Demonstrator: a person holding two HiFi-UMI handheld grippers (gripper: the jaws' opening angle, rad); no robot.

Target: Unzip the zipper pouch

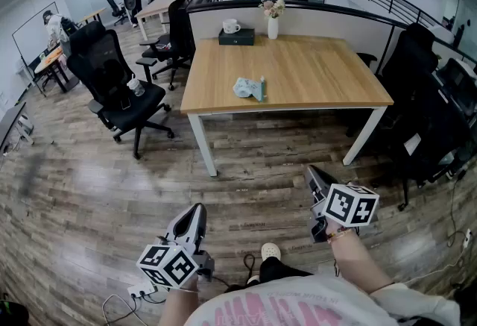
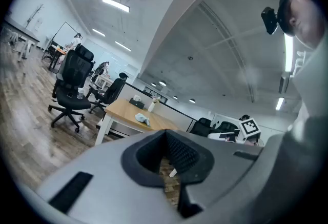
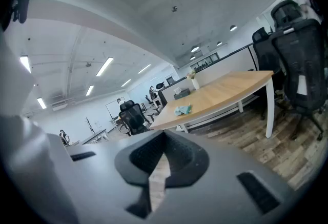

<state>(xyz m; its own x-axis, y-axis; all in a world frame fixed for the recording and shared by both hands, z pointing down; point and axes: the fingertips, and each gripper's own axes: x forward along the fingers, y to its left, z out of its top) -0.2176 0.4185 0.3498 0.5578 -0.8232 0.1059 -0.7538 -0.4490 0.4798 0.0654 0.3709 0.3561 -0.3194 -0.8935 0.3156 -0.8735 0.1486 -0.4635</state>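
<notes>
A pale blue-green zipper pouch point(image 1: 250, 87) lies crumpled on the wooden table point(image 1: 313, 74), near its front left part. It also shows small in the left gripper view as the pouch point(image 2: 142, 118) and in the right gripper view as the pouch point(image 3: 183, 110). Both grippers hang low over the floor, well short of the table. My left gripper point(image 1: 195, 215) is shut and holds nothing. My right gripper point(image 1: 316, 177) is shut and empty too. Each carries a cube with square markers.
A dark box with a white cup point(image 1: 235, 33) and a white vase of flowers point(image 1: 273, 19) stand at the table's far edge. A black office chair point(image 1: 119, 86) stands left of the table, more dark chairs point(image 1: 425, 108) at the right. Cables point(image 1: 130, 295) lie on the wood floor by my feet.
</notes>
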